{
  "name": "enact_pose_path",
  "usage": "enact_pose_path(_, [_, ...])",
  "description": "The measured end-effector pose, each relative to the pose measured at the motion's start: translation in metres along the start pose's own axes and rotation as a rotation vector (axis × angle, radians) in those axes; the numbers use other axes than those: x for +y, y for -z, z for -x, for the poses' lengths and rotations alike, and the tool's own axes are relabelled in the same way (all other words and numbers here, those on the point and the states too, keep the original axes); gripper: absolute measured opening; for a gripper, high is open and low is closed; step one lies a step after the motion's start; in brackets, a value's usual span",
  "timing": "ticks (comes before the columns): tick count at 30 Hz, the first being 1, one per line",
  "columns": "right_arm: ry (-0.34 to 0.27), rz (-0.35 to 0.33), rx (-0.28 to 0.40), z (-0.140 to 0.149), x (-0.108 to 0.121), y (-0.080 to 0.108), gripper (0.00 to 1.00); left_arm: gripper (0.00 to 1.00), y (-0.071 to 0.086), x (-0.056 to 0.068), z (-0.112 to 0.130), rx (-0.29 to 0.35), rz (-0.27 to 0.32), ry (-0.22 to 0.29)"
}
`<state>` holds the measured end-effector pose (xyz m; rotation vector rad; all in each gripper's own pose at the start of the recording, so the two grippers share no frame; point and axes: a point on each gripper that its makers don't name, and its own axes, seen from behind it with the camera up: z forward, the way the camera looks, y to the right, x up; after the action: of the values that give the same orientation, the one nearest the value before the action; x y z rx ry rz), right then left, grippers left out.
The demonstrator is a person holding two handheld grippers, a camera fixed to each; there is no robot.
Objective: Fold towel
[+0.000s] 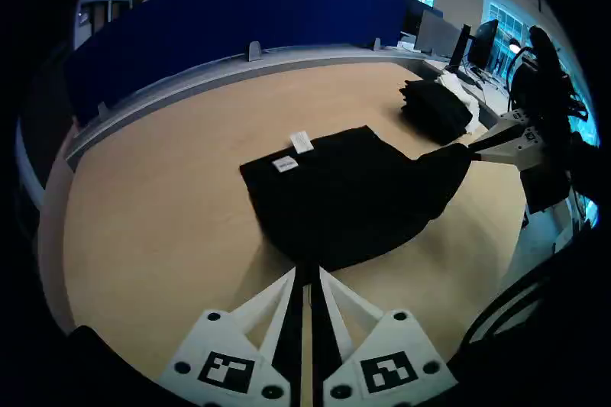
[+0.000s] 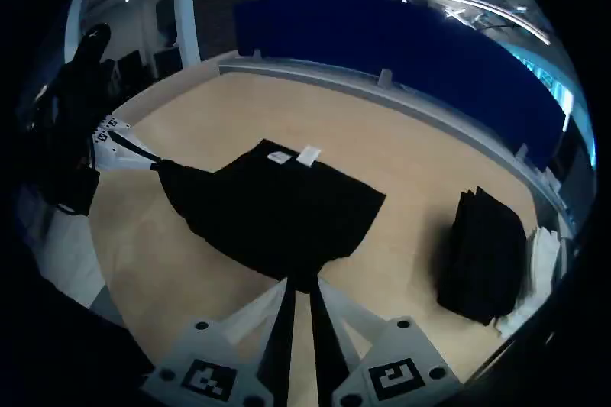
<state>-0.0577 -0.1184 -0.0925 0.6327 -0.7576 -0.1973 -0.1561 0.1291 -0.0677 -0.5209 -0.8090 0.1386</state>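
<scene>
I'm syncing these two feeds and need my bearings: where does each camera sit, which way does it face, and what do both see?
Left gripper view: rides the left gripper, looking along its shut fingers across the table at the black towel; the right gripper and the dark-clad person show far right.
Right gripper view: rides the right gripper, facing the towel from another corner; own fingers at the bottom, left gripper far left.
Shared: towel, table, both grippers, dark stack, blue divider.

Towel tags (image 1: 285, 164) seemingly too blurred, nothing legible
</scene>
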Motion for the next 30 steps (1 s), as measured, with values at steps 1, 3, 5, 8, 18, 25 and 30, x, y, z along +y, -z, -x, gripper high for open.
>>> enact_pose_path(1, [0.001,0.000,0.007,-0.003,-0.001,0.004,0.13,0.06,0.004,0.001,-0.003,0.006,-0.001,0.001])
enact_pose_path(3, [0.003,0.002,0.019,-0.009,-0.003,0.011,0.13,0.06,0.012,0.003,-0.008,0.017,-0.002,0.004])
enact_pose_path(5, [0.005,0.004,0.025,-0.012,-0.004,0.017,0.13,0.06,0.019,0.004,-0.012,0.022,-0.004,0.003])
enact_pose_path(8, [0.005,0.003,0.028,-0.013,-0.006,0.022,0.13,0.06,0.025,0.007,-0.014,0.026,-0.002,0.006])
enact_pose_path(18, [-0.016,0.000,0.023,-0.012,-0.003,0.015,0.13,0.06,0.021,0.007,-0.015,0.024,0.001,0.040])
enact_pose_path(25, [-0.013,0.002,0.020,-0.020,0.010,-0.001,0.13,0.06,0.010,-0.001,-0.030,0.028,-0.004,0.050])
enact_pose_path(30, [-0.013,0.007,0.014,-0.027,0.024,-0.014,0.13,0.06,-0.001,-0.013,-0.042,0.032,-0.021,0.043])
